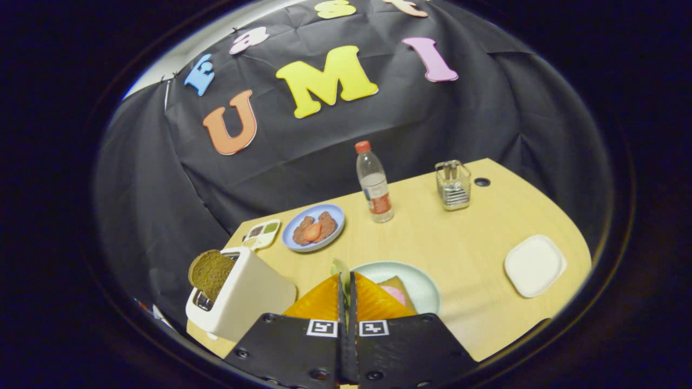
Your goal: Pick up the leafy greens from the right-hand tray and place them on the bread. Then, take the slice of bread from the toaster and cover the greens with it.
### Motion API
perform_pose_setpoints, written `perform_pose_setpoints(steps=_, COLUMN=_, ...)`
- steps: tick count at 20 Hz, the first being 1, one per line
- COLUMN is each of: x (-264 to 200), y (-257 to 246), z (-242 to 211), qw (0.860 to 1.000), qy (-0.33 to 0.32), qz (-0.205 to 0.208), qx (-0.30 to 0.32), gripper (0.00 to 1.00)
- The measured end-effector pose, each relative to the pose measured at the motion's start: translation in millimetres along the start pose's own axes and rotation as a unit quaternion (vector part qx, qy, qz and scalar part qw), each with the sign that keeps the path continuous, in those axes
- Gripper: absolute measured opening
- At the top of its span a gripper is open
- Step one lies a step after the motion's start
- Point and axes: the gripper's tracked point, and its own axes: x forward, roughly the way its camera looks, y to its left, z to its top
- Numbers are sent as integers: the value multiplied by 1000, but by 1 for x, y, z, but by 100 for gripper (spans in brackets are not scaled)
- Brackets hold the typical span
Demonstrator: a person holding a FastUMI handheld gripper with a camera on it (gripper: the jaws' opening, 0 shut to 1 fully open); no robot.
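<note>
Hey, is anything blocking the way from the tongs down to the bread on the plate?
Nothing visible does. The tongs, nearly shut on a leafy green poking from their tips, hang just over the pale green plate, where the bread with a pink slice lies directly beyond them.

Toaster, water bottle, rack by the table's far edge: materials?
Toaster: looks like white matte plastic, smooth with no glare. Water bottle: clear plastic, see-through wall, red cap. Rack: probably shiny metal wire, bright glints; could be clear acrylic. The gripper is shut on leafy greens, pale leaf poking past the orange fingers.
</note>
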Motion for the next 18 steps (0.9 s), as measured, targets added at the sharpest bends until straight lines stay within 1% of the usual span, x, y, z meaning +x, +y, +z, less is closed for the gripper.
perform_pose_setpoints(steps=3, x=16, y=17, z=-14, qw=1000, qy=12, qz=13, qx=23, gripper=0)
perform_pose_setpoints(steps=6, x=34, y=10, z=-18, qw=999, qy=18, qz=12, qx=45, gripper=0)
perform_pose_setpoints(steps=9, x=41, y=-16, z=-19, qw=999, qy=23, qz=-18, qx=46, gripper=0)
perform_pose_setpoints(steps=12, x=39, y=-37, z=-9, qw=999, qy=2, qz=-40, qx=27, gripper=0)
perform_pose_setpoints(steps=13, x=41, y=-45, z=-10, qw=999, qy=3, qz=-47, qx=20, gripper=6)
perform_pose_setpoints(steps=14, x=43, y=-50, z=-12, qw=999, qy=3, qz=-50, qx=21, gripper=5)
perform_pose_setpoints(steps=16, x=45, y=-62, z=-17, qw=998, qy=6, qz=-59, qx=17, gripper=8)
perform_pose_setpoints(steps=18, x=44, y=-67, z=-16, qw=998, qy=5, qz=-63, qx=-3, gripper=23)
